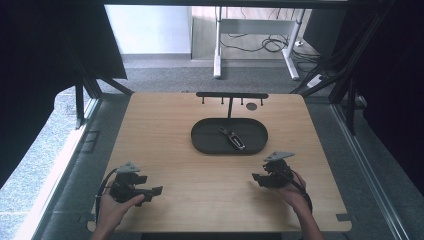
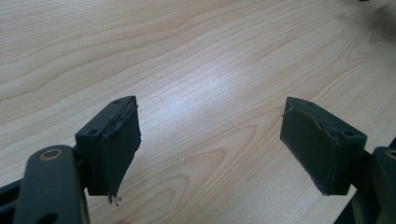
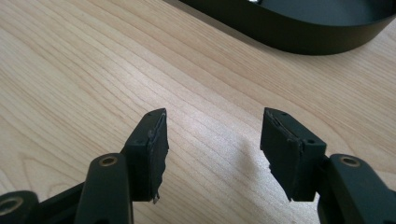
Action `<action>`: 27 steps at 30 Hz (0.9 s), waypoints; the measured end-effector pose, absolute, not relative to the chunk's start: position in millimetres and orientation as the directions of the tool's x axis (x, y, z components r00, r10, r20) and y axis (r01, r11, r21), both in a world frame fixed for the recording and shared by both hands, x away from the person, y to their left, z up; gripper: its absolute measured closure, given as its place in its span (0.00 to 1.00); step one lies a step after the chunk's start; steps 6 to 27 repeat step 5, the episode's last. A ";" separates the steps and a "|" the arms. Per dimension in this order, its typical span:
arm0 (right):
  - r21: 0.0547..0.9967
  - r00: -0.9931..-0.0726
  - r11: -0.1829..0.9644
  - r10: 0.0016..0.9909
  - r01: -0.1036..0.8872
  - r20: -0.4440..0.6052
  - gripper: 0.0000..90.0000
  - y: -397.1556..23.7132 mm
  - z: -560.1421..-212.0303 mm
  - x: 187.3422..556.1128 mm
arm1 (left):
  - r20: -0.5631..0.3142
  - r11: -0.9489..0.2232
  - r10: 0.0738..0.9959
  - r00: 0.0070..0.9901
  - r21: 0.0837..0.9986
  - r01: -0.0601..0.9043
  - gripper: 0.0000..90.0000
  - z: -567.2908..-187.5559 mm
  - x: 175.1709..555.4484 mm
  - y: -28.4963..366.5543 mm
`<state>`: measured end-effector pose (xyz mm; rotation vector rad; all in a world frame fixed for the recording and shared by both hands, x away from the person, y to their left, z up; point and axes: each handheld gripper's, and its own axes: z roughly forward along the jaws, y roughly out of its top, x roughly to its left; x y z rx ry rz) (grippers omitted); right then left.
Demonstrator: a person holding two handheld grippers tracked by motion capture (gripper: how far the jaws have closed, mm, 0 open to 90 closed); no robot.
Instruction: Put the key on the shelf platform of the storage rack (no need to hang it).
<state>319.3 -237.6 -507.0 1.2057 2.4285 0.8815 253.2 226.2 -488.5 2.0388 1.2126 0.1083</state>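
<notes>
Right claw [image 3: 212,154]: jaws spread, gap moderate, nothing between them, just bare desk [image 3: 93,70] under the pads. In the high view it sits [image 1: 261,179] near the front right of the desk, just short of the tray [image 1: 200,140]. The right gripper view has the tray wall [image 3: 299,35] close ahead at the top of the frame, so I'm pointed at it and low.

Left claw [image 2: 210,149]: jaws spread wide, empty, wood grain only between the pads. High view puts it [image 1: 156,192] at the front left, well apart from the tray. I read it as parked.

The thing I take to be the target: a key fob [image 1: 231,137] lying flat inside the tray, roughly centre, long axis running diagonally toward the right front. Behind the tray stands a rack [image 1: 231,95] with a crossbar and small hooks; a round tag or disc [image 1: 251,106] shows just below the bar, too small to tell what it is.

My read of the step: approach, pre-grasp. Nothing held yet.

Next move, as I judge it:
- lift the right claw over the tray wall, not through it
- turn the wrist so the jaws cross the fob's narrow side, not its length
- come down until the pads bracket it, then close
- the fob lies flat on the tray floor, so the pads need to get low; risk is skidding it along the floor or nipping only an edge

Left claw can stay put unless the tray slides.
</notes>
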 end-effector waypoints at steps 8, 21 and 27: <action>0.654 -0.608 0.465 0.794 0.597 -0.010 0.45 -236.1 -506.0 316.8 | -0.286 -0.274 0.785 0.549 0.635 0.722 0.23 -488.3 253.7 225.5; 0.654 -0.608 0.465 0.794 0.597 -0.010 0.45 -236.1 -506.0 316.8 | -0.286 -0.274 0.785 0.549 0.635 0.722 0.23 -488.3 253.7 225.5; 0.654 -0.608 0.465 0.794 0.597 -0.010 0.45 -236.1 -506.0 316.8 | -0.286 -0.274 0.785 0.549 0.635 0.722 0.23 -488.3 253.7 225.5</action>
